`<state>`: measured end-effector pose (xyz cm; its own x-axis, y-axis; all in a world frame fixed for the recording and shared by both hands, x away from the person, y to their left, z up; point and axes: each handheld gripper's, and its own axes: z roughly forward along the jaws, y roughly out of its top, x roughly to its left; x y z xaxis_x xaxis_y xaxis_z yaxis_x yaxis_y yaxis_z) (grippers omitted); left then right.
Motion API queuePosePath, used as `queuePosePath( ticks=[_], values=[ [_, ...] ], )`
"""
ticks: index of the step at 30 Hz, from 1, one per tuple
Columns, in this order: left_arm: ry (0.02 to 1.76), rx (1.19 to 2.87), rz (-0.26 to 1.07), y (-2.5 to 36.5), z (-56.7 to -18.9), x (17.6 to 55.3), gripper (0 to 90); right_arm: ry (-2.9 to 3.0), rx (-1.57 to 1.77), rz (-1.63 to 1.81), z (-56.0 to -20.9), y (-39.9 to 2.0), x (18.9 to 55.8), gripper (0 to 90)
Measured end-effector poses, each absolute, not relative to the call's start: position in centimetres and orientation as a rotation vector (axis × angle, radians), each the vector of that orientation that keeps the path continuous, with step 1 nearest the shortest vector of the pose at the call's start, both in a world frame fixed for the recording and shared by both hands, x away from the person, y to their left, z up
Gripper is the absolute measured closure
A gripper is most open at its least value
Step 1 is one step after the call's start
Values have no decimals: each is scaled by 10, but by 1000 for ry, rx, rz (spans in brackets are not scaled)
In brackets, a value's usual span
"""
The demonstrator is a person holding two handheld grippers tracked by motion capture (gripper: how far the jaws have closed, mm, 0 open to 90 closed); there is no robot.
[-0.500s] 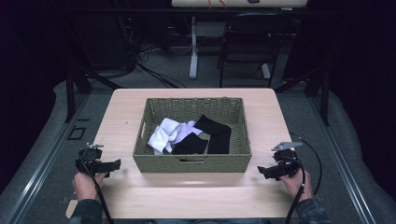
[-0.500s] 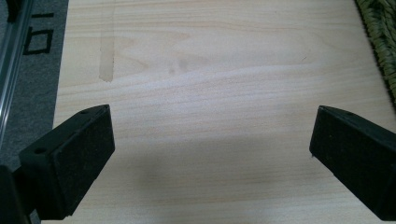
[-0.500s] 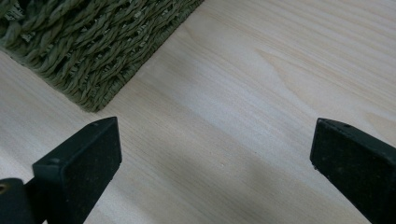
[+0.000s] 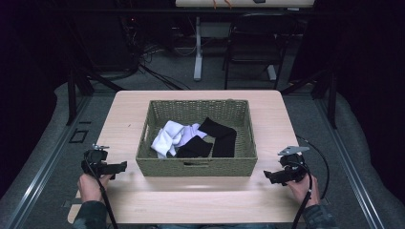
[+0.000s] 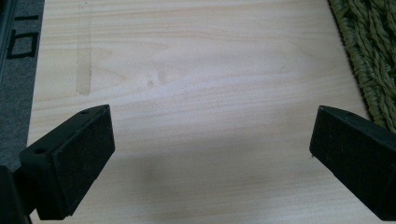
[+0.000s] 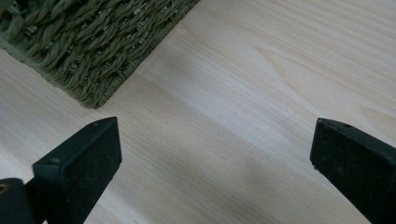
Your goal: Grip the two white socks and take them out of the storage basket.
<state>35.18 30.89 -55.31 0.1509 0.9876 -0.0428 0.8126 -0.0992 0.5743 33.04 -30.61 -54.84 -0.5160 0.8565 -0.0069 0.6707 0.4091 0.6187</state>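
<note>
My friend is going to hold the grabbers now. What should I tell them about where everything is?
Left gripper: open, holding nothing, low over the table just left of the basket.
Right gripper: open, holding nothing, low over the table near the basket's front right corner.
Things: the white socks and black socks lie jumbled together inside the woven basket in the middle of the table.
Done: nothing has been picked up so far, going by how things lie.
Left: probably reach into the basket and take the socks out, perhaps to sort them; either gripper looks close enough to start.
</note>
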Motion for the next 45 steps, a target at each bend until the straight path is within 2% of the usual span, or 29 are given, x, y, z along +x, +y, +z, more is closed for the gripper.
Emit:
queuePosePath(
  ticks=[13, 21, 33, 45],
  values=[
    [1718, 1936, 515, 310, -536, 353, 0, 2341, 1329, 831, -552, -311, 328, 15],
    [1715, 1969, 467, 306, -522, 357, 0, 2335, 1335, 818, -552, -310, 326, 17],
    [1661, 1964, 477, 317, -471, 359, 0, 2312, 1366, 811, -551, -315, 324, 19],
    [1539, 2045, 469, 283, -421, 390, 0, 2321, 1371, 816, -552, -316, 324, 20]
  ],
)
